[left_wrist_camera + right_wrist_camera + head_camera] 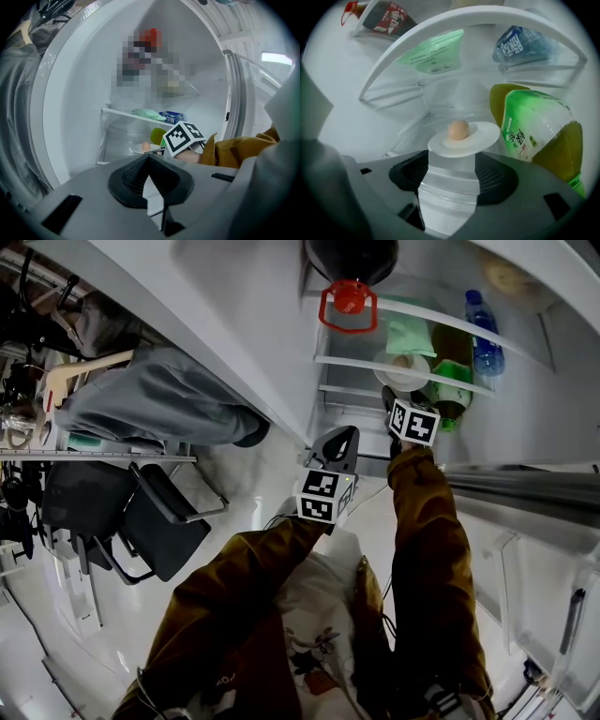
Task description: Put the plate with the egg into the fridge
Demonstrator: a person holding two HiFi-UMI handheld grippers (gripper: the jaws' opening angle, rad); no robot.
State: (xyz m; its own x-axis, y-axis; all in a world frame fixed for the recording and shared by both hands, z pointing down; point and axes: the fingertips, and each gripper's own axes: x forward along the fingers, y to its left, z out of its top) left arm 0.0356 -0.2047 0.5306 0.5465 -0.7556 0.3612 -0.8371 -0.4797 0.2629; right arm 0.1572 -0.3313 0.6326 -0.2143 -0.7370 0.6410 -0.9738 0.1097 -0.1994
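A white plate (465, 138) with a brown egg (458, 130) on it rests on a glass shelf inside the fridge. My right gripper (452, 161) reaches into the fridge with its jaws apart; the plate's near rim sits just beyond the fingertips and no pad presses on it. The head view shows the plate (406, 373) just past the right gripper (390, 396). My left gripper (345, 435) hangs outside the fridge, lower and to the left, its jaws meeting at the tip with nothing held. The left gripper view looks past that gripper (149, 159) at the plate (139, 150) and the egg (146, 146).
A green tea bottle (534, 131) stands right beside the plate. On the shelf above lie a green pouch (409, 335) and a blue water bottle (484, 330). A dark bottle with a red cap (349, 302) lies higher up. The fridge door (534, 559) stands open at right. A seated person (159, 404) and a chair (155, 517) are at left.
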